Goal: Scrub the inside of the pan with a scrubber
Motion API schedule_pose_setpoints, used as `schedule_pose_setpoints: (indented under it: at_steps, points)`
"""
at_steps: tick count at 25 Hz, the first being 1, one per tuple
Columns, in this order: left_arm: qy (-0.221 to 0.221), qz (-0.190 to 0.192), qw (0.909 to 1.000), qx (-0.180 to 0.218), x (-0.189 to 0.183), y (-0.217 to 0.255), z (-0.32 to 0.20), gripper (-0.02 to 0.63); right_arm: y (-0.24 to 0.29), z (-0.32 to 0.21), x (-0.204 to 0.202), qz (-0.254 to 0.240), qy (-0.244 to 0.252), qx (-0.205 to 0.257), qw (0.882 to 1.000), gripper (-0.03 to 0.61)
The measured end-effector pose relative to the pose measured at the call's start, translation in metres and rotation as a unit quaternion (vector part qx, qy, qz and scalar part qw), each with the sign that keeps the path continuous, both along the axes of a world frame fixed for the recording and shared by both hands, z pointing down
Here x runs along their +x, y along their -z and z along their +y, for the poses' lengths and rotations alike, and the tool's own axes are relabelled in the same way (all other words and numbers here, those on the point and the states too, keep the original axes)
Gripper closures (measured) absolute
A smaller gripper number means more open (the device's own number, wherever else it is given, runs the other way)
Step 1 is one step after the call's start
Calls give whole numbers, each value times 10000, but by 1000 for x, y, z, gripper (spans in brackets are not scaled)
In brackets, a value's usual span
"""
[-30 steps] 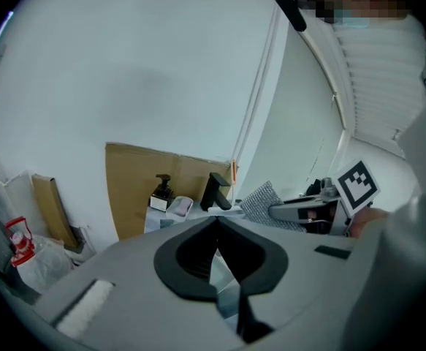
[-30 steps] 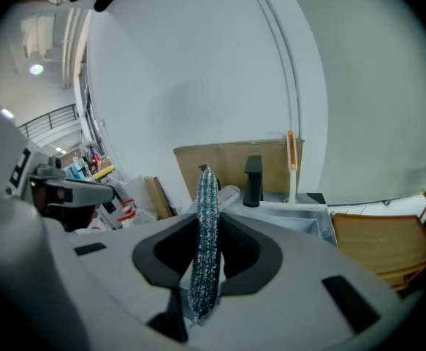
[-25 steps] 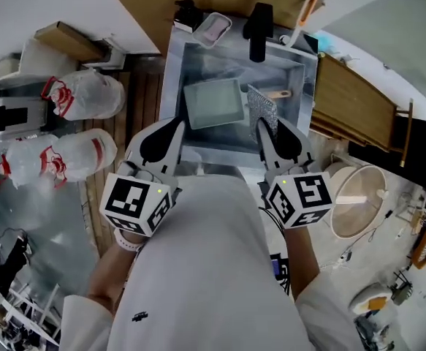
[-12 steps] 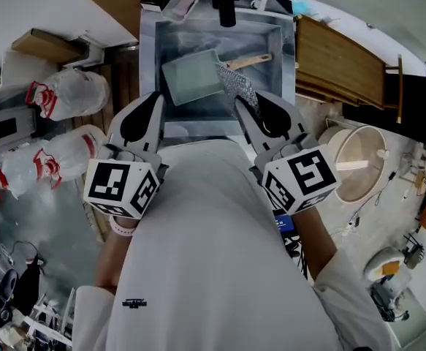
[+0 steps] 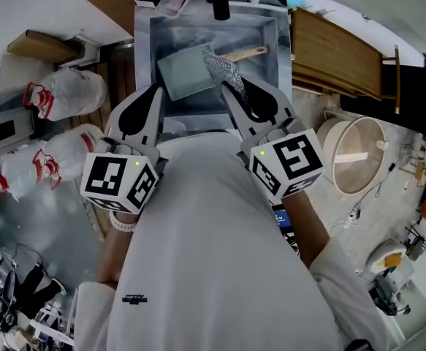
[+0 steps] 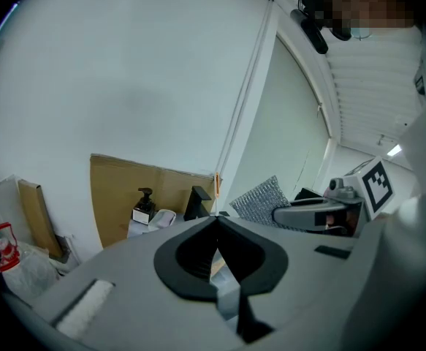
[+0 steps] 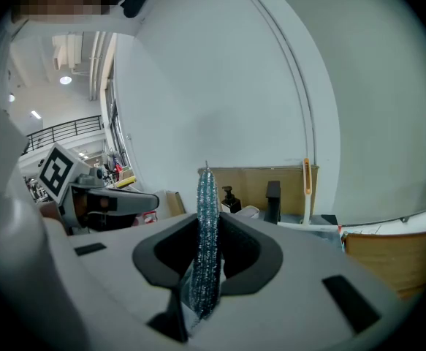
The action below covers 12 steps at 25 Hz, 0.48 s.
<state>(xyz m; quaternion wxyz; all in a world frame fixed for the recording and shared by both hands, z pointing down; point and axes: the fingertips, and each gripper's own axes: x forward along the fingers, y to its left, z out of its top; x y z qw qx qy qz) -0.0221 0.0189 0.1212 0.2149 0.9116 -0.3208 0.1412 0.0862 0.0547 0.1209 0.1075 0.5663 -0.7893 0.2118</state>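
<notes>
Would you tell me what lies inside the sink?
A square pan with a wooden handle. The scrubber in the right gripper covers its right edge; the sink's near end is hidden.

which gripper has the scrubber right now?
The right gripper: its jaws are shut on the silvery mesh scrubber, which sticks out past their tips. The left gripper is shut with nothing between its jaws.

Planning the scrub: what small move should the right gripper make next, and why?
Probably lower the right gripper down and left into the pan: it is shut on the scrubber, which sits over the pan's handle-side edge, apparently not yet on the inside.
</notes>
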Motion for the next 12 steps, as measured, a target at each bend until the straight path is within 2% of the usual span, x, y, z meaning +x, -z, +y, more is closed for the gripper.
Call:
schedule_pose_setpoints:
  at_steps: [6,12]
  points:
    - [-61,91,9999,96,2,10,-1,609,-5,-4,-5,77,63,15,9999,518]
    - [-173,65,9998,5,0,4,1,609,-4,-9,-4,57,-77,92,9999,518]
